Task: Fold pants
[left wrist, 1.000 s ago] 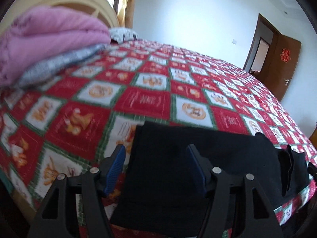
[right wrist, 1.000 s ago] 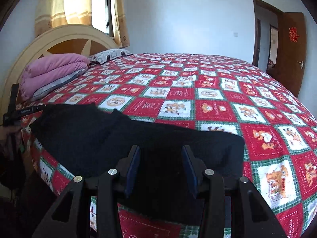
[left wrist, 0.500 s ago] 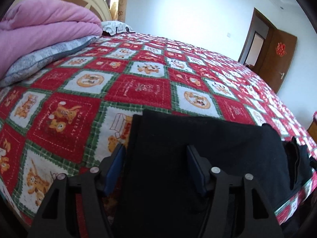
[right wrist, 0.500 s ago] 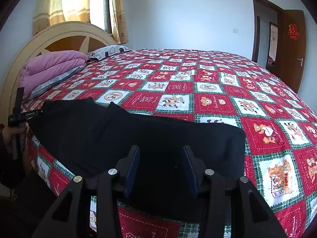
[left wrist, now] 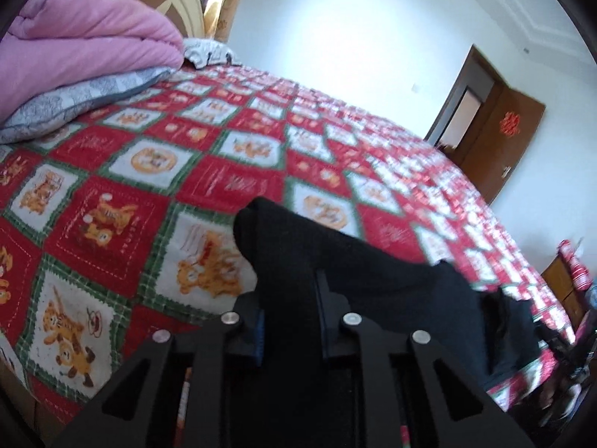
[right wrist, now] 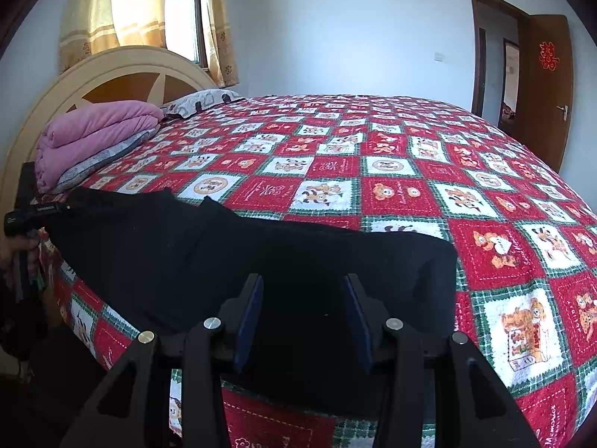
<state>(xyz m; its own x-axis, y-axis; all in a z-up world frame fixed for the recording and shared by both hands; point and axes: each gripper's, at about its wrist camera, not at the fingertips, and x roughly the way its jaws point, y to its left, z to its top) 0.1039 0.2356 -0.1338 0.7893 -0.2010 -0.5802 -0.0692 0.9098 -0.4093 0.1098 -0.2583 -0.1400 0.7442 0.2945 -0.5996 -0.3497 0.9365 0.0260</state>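
Black pants (right wrist: 261, 254) lie flat along the near edge of the bed, waist end to the left. In the left wrist view my left gripper (left wrist: 289, 321) is shut on the pants (left wrist: 335, 261) and lifts their left end off the bedspread. The left gripper also shows at the far left of the right wrist view (right wrist: 26, 216), at the pants' end. My right gripper (right wrist: 304, 313) is open, its blue pads on either side of the cloth at the pants' right part, above it.
The bed has a red, white and green checked bedspread (right wrist: 373, 171). A folded pink quilt (right wrist: 93, 127) on a grey one and a pillow (right wrist: 201, 99) lie by the cream headboard (right wrist: 112, 74). A brown door (right wrist: 541, 86) stands open at the right.
My left gripper has closed from open onto the pants' left end and raised it, so the cloth bunches up. The right gripper has stayed open over the pants.
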